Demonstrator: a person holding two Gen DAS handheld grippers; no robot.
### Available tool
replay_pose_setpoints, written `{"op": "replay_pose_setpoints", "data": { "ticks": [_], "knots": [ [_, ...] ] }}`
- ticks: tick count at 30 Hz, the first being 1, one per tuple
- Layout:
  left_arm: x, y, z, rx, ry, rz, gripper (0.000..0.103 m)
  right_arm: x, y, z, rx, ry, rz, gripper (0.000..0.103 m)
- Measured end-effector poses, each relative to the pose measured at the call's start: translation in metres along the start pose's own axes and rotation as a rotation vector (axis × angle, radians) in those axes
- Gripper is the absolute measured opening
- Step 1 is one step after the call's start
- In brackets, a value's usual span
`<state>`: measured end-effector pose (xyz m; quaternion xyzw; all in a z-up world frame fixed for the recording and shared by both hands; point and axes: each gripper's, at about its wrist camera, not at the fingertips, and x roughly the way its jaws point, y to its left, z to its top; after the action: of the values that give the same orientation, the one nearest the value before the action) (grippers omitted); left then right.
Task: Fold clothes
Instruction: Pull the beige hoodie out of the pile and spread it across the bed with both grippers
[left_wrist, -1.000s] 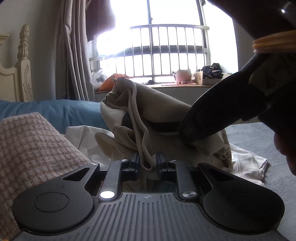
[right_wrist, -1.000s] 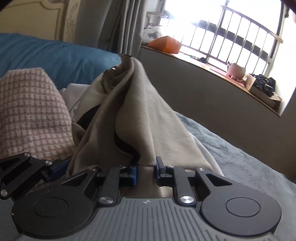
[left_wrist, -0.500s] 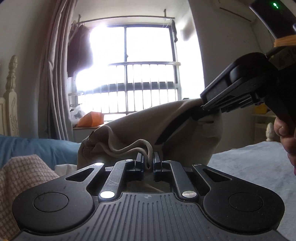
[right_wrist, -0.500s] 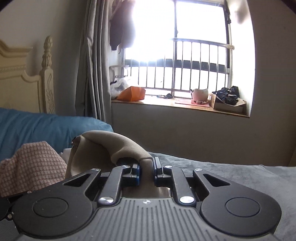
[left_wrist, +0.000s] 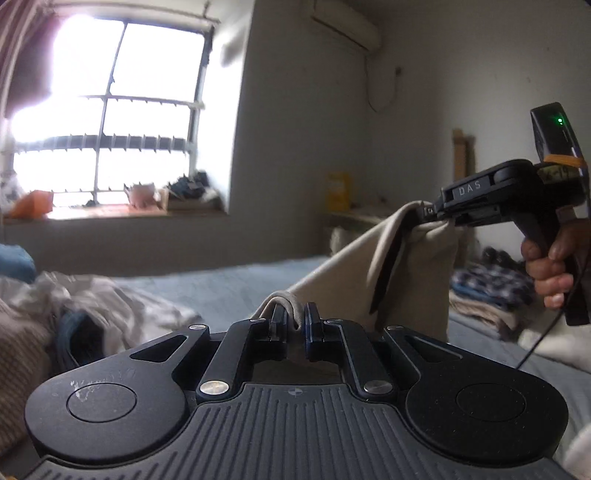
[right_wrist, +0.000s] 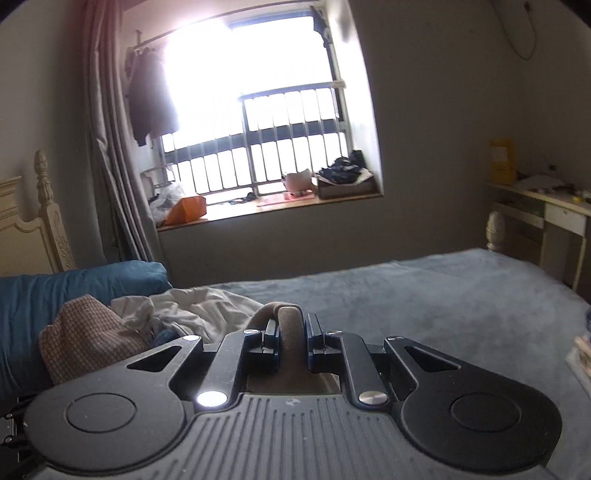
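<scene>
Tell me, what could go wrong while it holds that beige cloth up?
The left gripper pinches only a thin rolled edge of the beige cloth, so a tug might pull it free. The right gripper holds the other end high; the hanging part could drop onto the pile on the bed and tangle.

Beige garment (left_wrist: 343, 273) lifted off the pile (right_wrist: 122, 325), now stretched between left gripper (left_wrist: 294, 325) and right gripper (left_wrist: 430, 216)

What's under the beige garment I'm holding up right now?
Beneath the beige garment, stretched between the left gripper and right gripper, only the grey-blue bedspread shows. The hanging fabric hides the spot directly below it.
</scene>
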<state>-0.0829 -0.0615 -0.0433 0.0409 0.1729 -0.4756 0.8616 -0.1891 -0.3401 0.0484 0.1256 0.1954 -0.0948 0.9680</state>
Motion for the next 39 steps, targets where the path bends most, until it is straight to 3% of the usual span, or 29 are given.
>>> {"op": "replay_pose_setpoints", "data": {
  "ticks": [3,5,8,11,18,23,26,34,36,39],
  "knots": [
    [0.009,-0.012,-0.047,0.013,0.183,-0.044,0.007,-0.021,-0.038,-0.049,0.113,0.111,-0.058,0.012],
    [0.002,-0.017,-0.063,0.029,0.263,-0.009,0.007,-0.024,-0.052,-0.087,0.161,0.176,-0.092,0.012],
    [-0.003,-0.005,-0.077,0.036,0.344,0.019,0.010,-0.030,-0.071,-0.131,0.215,0.238,-0.114,0.012],
    [-0.020,-0.011,-0.081,0.044,0.406,0.053,0.014,-0.033,-0.075,-0.154,0.240,0.270,-0.107,0.012],
    [-0.051,-0.016,-0.081,-0.018,0.363,0.155,0.026,-0.045,-0.050,-0.155,0.068,0.315,-0.070,0.016],
    [-0.038,-0.006,-0.071,-0.121,0.314,0.213,0.033,-0.052,-0.038,-0.153,-0.052,0.334,-0.072,0.030],
    [-0.023,0.004,-0.068,-0.210,0.312,0.220,0.034,-0.062,-0.031,-0.152,-0.146,0.335,-0.078,0.048],
    [0.008,0.025,-0.070,-0.304,0.317,0.210,0.035,-0.073,-0.008,-0.131,-0.234,0.305,-0.002,0.051],
    [0.012,0.026,-0.074,-0.311,0.327,0.201,0.036,-0.076,-0.001,-0.125,-0.247,0.296,0.022,0.055],
    [0.017,0.023,-0.082,-0.289,0.350,0.194,0.036,-0.067,0.021,-0.112,-0.239,0.255,0.132,0.067]
  ]
}}
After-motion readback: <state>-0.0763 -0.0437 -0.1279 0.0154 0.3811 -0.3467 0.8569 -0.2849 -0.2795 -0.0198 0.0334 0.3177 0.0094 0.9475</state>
